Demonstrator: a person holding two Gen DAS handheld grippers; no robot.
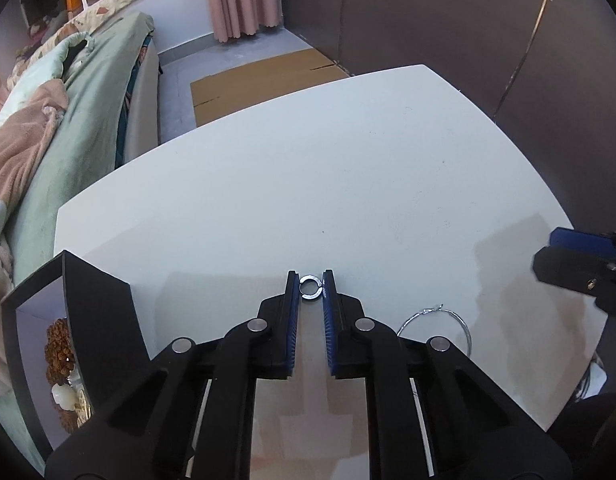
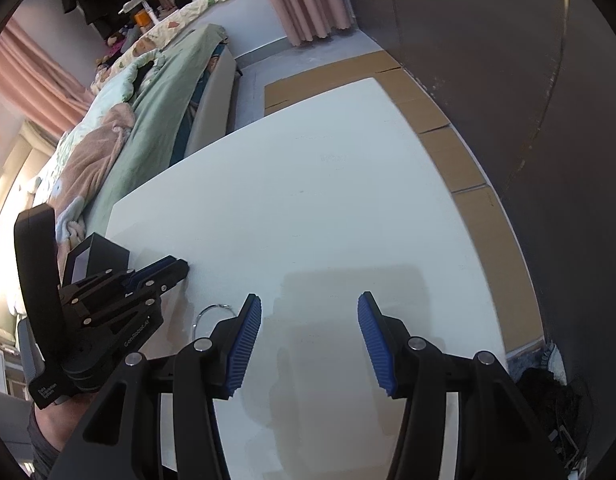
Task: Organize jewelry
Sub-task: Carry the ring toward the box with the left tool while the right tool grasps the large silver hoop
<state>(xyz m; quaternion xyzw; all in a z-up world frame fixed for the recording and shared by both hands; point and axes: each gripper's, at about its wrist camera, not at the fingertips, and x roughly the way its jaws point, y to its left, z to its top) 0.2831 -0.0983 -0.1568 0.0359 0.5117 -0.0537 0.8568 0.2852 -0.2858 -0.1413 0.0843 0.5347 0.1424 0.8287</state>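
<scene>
A small open silver ring (image 1: pixel 310 288) sits on the white counter (image 1: pixel 348 184), pinched between the blue pads of my left claw (image 1: pixel 310 285), which is closed on it w/ tips near the surface. A big thin hoop earring (image 1: pixel 448 322) lies just to its right, and a black jewelry box (image 1: pixel 68 320) w/ beads inside stands open at the counter's left edge. My right claw (image 2: pixel 309 312) hangs half open and empty over bare counter; to do this well I'd lift straight up, keep the squeeze steady so the ring doesn't pop out, then carry it to the box.
</scene>
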